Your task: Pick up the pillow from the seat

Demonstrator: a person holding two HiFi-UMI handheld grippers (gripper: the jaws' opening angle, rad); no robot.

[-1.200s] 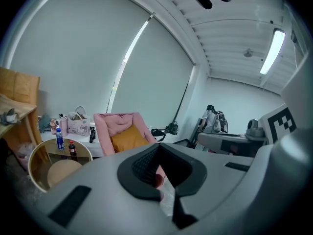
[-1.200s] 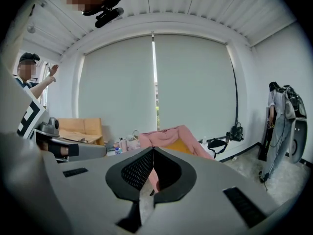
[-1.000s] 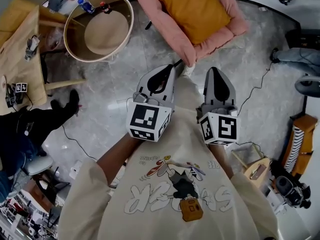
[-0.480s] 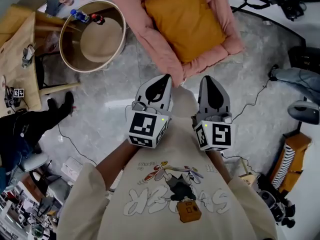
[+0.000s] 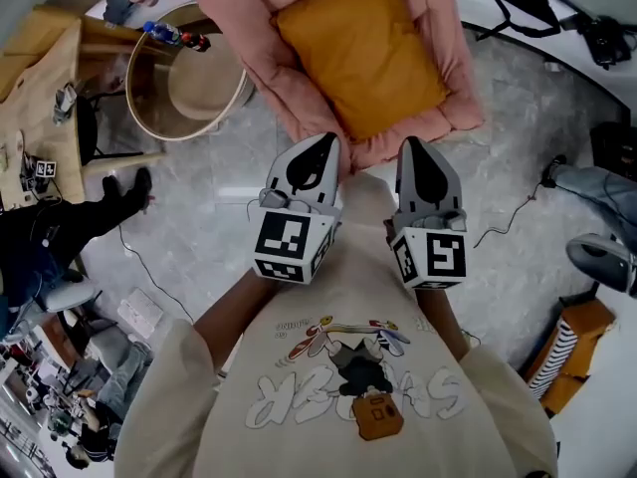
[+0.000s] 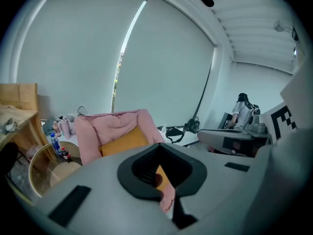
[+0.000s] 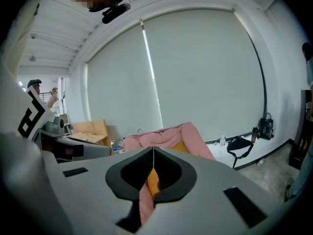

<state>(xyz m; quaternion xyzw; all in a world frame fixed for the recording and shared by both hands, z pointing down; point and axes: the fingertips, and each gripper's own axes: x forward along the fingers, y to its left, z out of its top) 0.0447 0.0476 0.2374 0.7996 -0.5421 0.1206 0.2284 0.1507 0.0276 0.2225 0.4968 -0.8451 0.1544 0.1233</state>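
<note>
- Closing in now: the pink seat (image 5: pixel 249 28) and the orange pillow (image 5: pixel 363 53), which sat cropped at the very top of the head view a second ago, now fill the upper middle and look much bigger.
- The round wooden table (image 5: pixel 189 83) has slid towards the upper left, so the person is carrying both tools straight at the seat.
- To me this is only the approach. No reach or grab has started, and the pillow lies untouched.
- The left gripper (image 5: pixel 320 147) has its jaws pressed together with nothing between them. Its own view shows only seat and pillow beyond the tips.
- The right gripper (image 5: pixel 416 149) is the same: the jaws meet in a thin line and hold nothing.
- The pillow lies flat in the hollow of the seat, with padded pink walls around it, at upper centre of the head view.
- Both tips come up to the seat's near rim in the picture, and the pillow's near edge lies just beyond, clear of them. The left tip sits below its lower-left part and the right tip below its lower-right corner.
- Both jaws will have to open before any grab.
</note>
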